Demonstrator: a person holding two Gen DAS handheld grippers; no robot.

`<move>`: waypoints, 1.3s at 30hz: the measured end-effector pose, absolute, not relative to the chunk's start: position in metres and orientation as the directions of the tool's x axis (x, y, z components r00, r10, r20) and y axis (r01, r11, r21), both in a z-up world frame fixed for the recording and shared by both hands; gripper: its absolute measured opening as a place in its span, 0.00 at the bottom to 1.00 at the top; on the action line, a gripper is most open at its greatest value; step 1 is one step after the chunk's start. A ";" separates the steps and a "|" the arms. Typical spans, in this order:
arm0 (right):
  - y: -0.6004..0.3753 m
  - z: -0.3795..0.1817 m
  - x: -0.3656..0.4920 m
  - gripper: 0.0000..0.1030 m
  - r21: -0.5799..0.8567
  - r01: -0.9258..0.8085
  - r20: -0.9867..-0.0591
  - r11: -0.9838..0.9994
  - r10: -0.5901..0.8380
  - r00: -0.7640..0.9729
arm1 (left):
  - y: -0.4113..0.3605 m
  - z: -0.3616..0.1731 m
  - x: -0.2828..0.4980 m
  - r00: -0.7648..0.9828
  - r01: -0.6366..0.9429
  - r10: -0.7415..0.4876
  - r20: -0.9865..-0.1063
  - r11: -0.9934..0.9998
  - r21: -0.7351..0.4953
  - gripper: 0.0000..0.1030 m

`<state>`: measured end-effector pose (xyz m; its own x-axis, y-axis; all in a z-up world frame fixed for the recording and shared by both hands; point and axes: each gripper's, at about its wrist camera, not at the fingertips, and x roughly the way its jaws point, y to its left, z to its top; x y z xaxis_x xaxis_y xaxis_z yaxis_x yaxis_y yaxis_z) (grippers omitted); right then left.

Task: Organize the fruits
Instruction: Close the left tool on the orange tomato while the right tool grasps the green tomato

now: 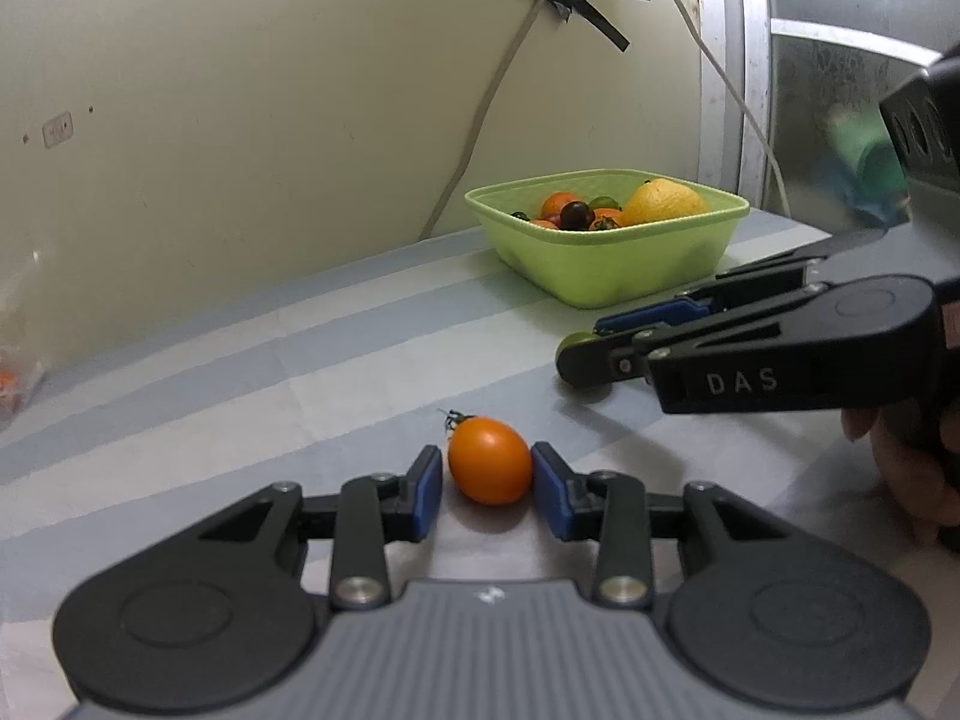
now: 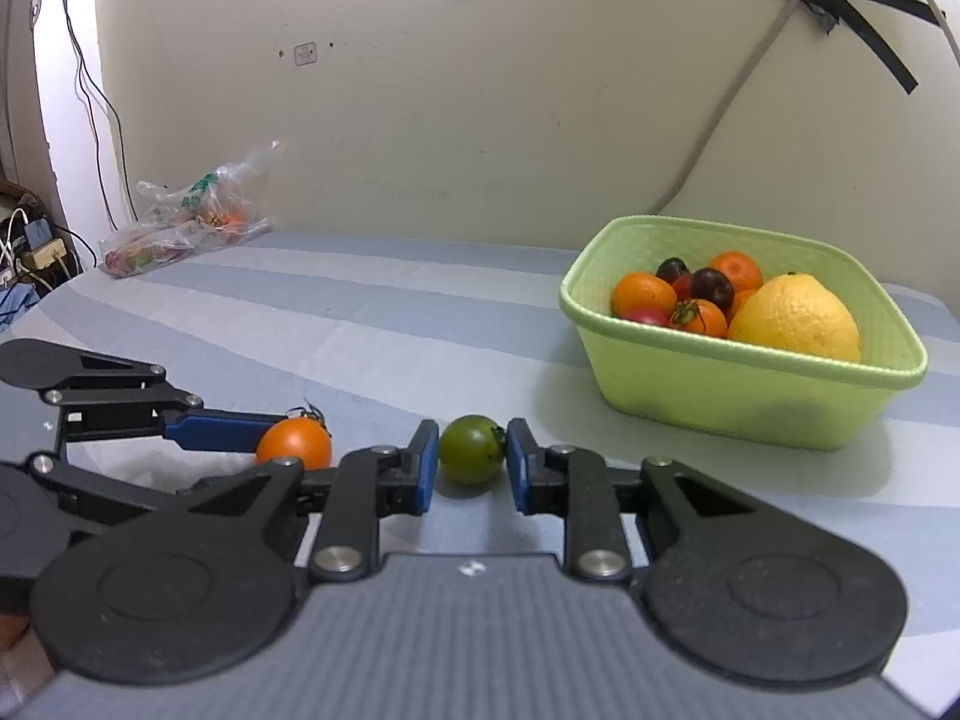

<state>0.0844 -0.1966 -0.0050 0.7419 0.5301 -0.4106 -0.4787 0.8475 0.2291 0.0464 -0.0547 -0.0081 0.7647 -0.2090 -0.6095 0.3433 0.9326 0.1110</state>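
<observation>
Hand-held grippers tilt down (side by side): left (image 1: 487, 483) clamps orange tomato (image 1: 490, 459), right (image 2: 470, 465) green tomato (image 2: 471, 449).

We see an orange tomato (image 1: 490, 459) and a dark green tomato (image 2: 471, 449) on a tabletop (image 2: 372, 300) striped pale blue and grey. The basket (image 2: 738, 396) is light green, holding a yellow citrus (image 2: 795, 318). Our tongs have blue pads (image 2: 425, 468) on black arms.

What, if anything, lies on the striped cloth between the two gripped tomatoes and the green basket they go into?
Nothing visible. The green tomato in the right gripper and the orange tomato in the left gripper face bare striped cloth up to the green basket, whose top is open.
</observation>
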 end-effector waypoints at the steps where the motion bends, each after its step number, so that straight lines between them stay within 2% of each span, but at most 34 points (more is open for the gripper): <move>1: -0.196 -0.005 0.085 0.28 0.230 -0.481 -0.414 0.846 0.532 0.739 | -0.055 -0.008 0.046 0.767 0.340 -0.203 -0.609 0.933 0.117 0.33; 8: -0.193 -0.004 0.081 0.26 0.205 -0.460 -0.413 0.864 0.502 0.760 | -0.056 -0.008 0.044 0.774 0.314 -0.184 -0.606 0.943 0.115 0.33; 21: -0.228 -0.013 0.045 0.26 0.298 -0.361 -0.397 0.883 0.459 0.795 | -0.055 -0.008 0.041 0.801 0.246 -0.130 -0.585 0.961 0.123 0.33; 35: -0.236 -0.014 0.040 0.26 0.311 -0.338 -0.380 0.888 0.442 0.812 | -0.054 -0.008 0.040 0.824 0.193 -0.092 -0.559 0.973 0.125 0.33; 39: -0.235 -0.014 0.040 0.26 0.310 -0.337 -0.377 0.889 0.441 0.815 | -0.049 -0.006 0.036 0.837 0.172 -0.084 -0.540 0.978 0.114 0.30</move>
<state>0.0395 -0.2352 -0.0135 0.8149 0.4405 -0.3768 -0.3374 0.8890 0.3096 0.0364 -0.0491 -0.0061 0.8372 -0.0843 -0.5403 0.1724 0.9784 0.1145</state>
